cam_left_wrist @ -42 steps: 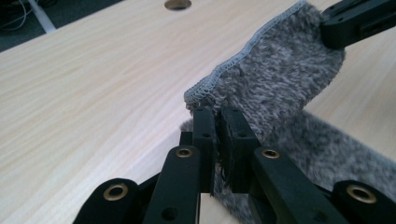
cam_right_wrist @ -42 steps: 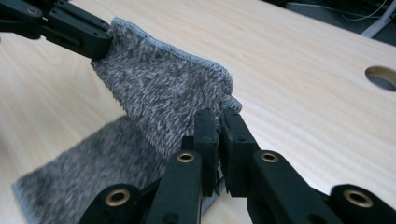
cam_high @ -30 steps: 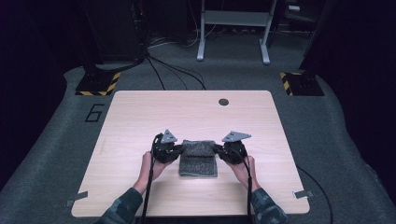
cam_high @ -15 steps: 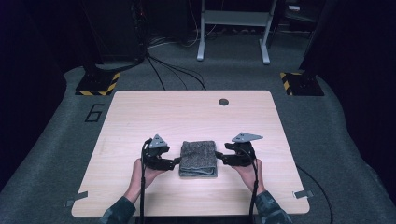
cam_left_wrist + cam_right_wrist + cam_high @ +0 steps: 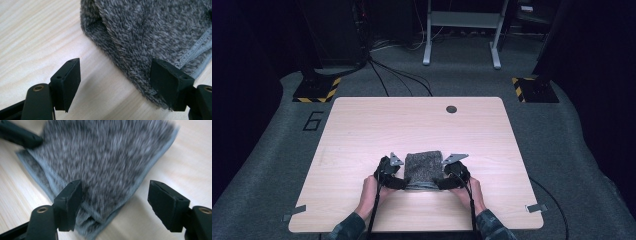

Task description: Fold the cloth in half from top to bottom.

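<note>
Now both claws, left (image 5: 404, 183) and right (image 5: 438, 184), just opened, flank the folded towel's (image 5: 424, 167) near edge.

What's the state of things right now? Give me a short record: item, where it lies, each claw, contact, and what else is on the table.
item: folded grey fleece cloth
place: flat on the wooden table, near the front edge, between the two hands
left claw: open, jaws just opened; cloth edge lies by one jaw, not pinched
right claw: open, jaws just opened; a cloth corner sits between them, not pressed
hold: neither claw grips the cloth
also on table: small dark round spot near the far edge
</note>
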`<state>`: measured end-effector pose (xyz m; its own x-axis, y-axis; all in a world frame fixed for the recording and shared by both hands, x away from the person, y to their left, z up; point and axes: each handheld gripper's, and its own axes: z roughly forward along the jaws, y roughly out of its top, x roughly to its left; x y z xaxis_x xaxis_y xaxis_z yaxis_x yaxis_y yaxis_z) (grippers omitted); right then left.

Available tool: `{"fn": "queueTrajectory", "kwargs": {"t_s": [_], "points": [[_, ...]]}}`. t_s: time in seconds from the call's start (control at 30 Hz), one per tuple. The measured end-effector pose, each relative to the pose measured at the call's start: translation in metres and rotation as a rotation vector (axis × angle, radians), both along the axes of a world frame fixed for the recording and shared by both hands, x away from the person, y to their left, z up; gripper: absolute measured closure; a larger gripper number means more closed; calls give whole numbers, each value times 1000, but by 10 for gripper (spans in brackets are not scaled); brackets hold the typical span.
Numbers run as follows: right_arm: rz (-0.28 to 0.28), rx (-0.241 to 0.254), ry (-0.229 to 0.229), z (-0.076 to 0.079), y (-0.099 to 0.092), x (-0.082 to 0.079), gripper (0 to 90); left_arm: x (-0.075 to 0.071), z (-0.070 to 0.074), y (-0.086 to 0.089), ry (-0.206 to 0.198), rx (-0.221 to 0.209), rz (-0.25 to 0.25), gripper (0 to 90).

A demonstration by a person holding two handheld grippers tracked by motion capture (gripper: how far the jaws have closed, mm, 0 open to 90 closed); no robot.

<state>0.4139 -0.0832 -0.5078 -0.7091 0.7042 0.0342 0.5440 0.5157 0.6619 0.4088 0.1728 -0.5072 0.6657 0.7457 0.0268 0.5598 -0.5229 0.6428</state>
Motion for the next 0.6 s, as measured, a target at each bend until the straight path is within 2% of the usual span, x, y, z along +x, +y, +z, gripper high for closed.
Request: {"fn": "queueTrajectory", "kwargs": {"t_s": [0.03, 0.1, 0.17, 0.2, 0.23, 0.27, 0.3, 0.33, 0.37, 0.4, 0.43, 0.5, 0.53, 0.57, 0.6], "points": [[-6, -5, 25, -2, 1, -1, 265, 0, 1, 1, 0, 2, -3, 250], [7, -4, 25, -1, -2, 0, 260, 4, 8, 4, -4, -31, 3, 240], [1, 24, 28, 5, -5, 1, 258, 9, 17, 8, -13, -59, 13, 232], [-4, 45, 11, 10, -7, 4, 257, 12, 21, 9, -19, -86, 23, 229], [-4, 45, 11, 10, -7, 4, 257, 12, 21, 9, -19, -86, 23, 224], [-26, 73, -13, 17, -11, 12, 253, 20, 30, 11, -31, -120, 44, 223], [-31, 88, -39, 20, -14, 17, 256, 25, 35, 9, -42, -133, 58, 219], [-60, 97, -45, 23, -14, 22, 259, 25, 35, 9, -42, -133, 58, 216], [-60, 97, -45, 23, -14, 22, 259, 30, 38, 8, -56, -135, 67, 216], [-109, 112, -57, 25, -14, 33, 259, 42, 40, 2, -63, -143, 86, 214], [-109, 112, -57, 25, -14, 33, 259, 42, 40, 2, -63, -143, 86, 212], [-145, 103, -49, 19, -9, 51, 251, 53, 37, -6, -62, -112, 107, 207], [-147, 85, -45, 16, -7, 55, 247, 58, 29, -11, -46, -85, 116, 207], [-147, 85, -45, 16, -7, 55, 247, 58, 29, -11, -46, -85, 116, 206], [-151, 58, -19, 7, -3, 59, 243, 59, 24, -13, -47, -47, 114, 208]]}}
